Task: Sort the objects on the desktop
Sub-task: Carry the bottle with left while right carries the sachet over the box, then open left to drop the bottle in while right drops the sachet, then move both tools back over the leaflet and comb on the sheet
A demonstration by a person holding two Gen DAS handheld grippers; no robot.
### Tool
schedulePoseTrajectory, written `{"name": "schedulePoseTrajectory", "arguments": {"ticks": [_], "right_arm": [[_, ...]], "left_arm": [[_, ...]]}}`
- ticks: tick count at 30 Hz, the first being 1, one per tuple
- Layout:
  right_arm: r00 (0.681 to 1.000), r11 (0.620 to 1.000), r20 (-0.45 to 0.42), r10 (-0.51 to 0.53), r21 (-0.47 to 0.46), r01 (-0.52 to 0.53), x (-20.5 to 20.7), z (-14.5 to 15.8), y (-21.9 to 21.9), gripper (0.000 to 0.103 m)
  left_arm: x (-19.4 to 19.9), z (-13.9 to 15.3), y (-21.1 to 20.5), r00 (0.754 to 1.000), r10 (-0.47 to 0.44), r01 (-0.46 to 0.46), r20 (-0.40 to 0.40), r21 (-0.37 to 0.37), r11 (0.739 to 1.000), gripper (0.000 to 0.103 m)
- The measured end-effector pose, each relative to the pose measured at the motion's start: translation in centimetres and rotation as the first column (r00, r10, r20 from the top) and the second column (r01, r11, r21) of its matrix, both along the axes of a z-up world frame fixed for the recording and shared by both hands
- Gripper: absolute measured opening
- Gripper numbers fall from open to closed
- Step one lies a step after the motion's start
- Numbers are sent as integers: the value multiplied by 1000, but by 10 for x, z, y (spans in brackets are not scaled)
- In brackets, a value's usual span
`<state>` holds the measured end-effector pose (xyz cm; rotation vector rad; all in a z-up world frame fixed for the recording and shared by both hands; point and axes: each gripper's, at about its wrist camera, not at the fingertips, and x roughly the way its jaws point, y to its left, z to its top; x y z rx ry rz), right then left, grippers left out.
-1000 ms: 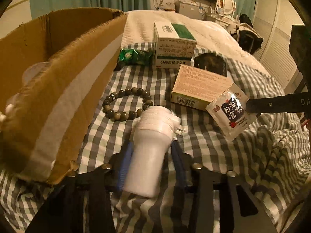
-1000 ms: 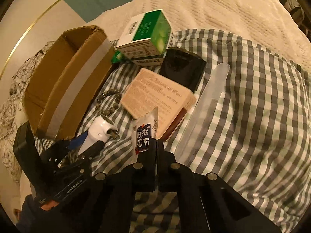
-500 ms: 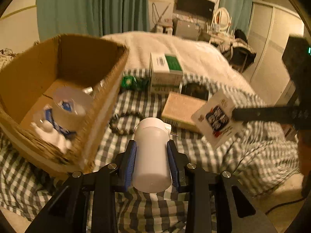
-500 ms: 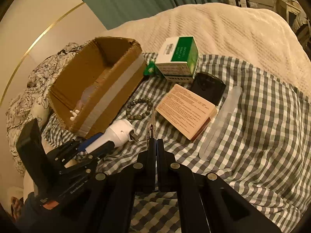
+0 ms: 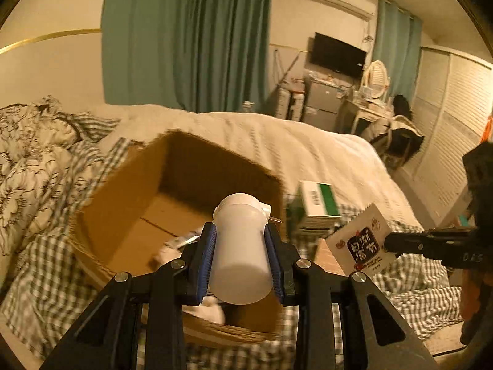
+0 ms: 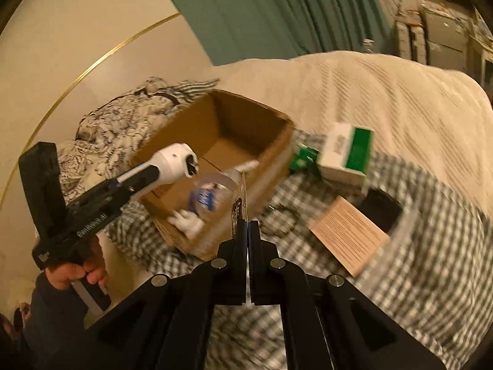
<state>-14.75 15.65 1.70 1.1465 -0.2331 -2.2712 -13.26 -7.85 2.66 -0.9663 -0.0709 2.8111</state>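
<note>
Charger point(image 5: 242, 248) up in the air, clamped crosswise between the left gripper point(image 5: 242, 263)'s blue pads, prongs forward, over the near rim of the box point(image 5: 123, 197). Off to the right, the right gripper point(image 6: 246, 231) has its jaws pinched flat on the lower edge of a sachet point(image 6: 240, 203), which stands edge-on above the tips, near the box's side wall. Risk, I'd say: the smooth charger slipping if it tips, or dropping onto the bottle point(image 6: 209, 194) already inside; the floppy sachet could catch the wall and fall onto the checked cloth point(image 6: 416, 262).
</note>
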Motion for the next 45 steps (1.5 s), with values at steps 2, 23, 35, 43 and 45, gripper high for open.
{"name": "schedulePoseTrajectory", "arguments": {"ticks": [2,23,35,43,45], "right_arm": [[1000,1000,-3,24,4,-24,-12,7,-26,0],[996,995,-11,-88,53,88,-25,11,-27,51],[954,925,-89,-286,236,299,25,-8,109,51],[958,938,30,-284,214,271,18,-53,148,53],[961,941,41,-275,215,260,17,-63,152,69]], "left_arm": [[-4,-1,-10,1000,18,-18,5,1,1000,32],[12,15,-18,986,158,-163,-46,-135,977,96],[55,4,99,1000,1,-3,-31,-85,996,101],[42,-70,185,988,-109,119,107,-86,989,101],[30,-88,201,980,-140,154,144,-94,984,101]]}}
